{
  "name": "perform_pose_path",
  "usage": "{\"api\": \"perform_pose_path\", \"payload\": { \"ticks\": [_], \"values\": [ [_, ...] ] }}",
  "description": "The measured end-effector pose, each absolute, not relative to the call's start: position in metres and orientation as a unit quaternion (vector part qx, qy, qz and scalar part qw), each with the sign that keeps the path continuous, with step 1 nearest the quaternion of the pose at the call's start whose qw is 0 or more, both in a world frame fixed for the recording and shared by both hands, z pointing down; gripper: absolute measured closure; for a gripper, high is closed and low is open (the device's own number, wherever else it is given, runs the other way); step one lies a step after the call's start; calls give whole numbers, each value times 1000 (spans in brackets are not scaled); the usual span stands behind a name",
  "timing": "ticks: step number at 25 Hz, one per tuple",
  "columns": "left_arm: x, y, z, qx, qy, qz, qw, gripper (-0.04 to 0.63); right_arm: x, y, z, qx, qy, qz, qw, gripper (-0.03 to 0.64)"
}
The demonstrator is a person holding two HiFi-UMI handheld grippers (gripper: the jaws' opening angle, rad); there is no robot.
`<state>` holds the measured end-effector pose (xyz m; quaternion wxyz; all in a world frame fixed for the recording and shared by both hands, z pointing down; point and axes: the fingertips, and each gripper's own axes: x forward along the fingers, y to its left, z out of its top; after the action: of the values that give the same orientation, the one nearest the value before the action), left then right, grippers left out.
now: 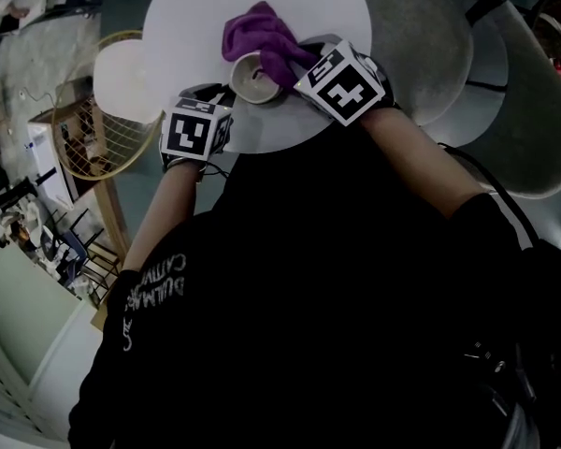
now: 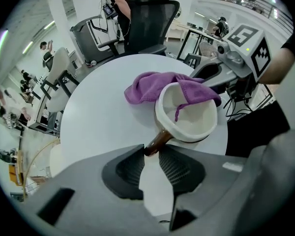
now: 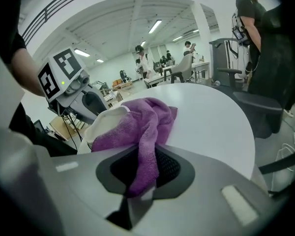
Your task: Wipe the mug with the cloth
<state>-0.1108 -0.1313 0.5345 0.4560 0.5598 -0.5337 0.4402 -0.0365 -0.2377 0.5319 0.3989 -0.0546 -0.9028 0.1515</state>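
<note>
A white mug with a brown handle lies tilted on the round white table, near the edge closest to me. My left gripper is shut on the handle's end. A purple cloth drapes over the mug's rim and partly into its mouth. My right gripper is shut on a hanging fold of that cloth. In the head view the mug sits between the two marker cubes, with the cloth bunched behind it and both sets of jaws hidden.
A grey chair stands to the right of the table and a round wicker frame to its left. A black office chair and several people are beyond the far edge. My dark-clothed body fills the near side.
</note>
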Motion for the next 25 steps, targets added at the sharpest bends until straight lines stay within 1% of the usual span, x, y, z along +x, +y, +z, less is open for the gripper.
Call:
{"api": "perform_pose_path", "payload": {
  "ticks": [6,25],
  "values": [
    [-111,-131,531,553,-538,444,456,503,-29,-232,529,-61,-903,143,400,552],
    [-121,-125,532,507,-573,429,479,506,-16,-206,528,-78,-907,53,410,561]
  ]
}}
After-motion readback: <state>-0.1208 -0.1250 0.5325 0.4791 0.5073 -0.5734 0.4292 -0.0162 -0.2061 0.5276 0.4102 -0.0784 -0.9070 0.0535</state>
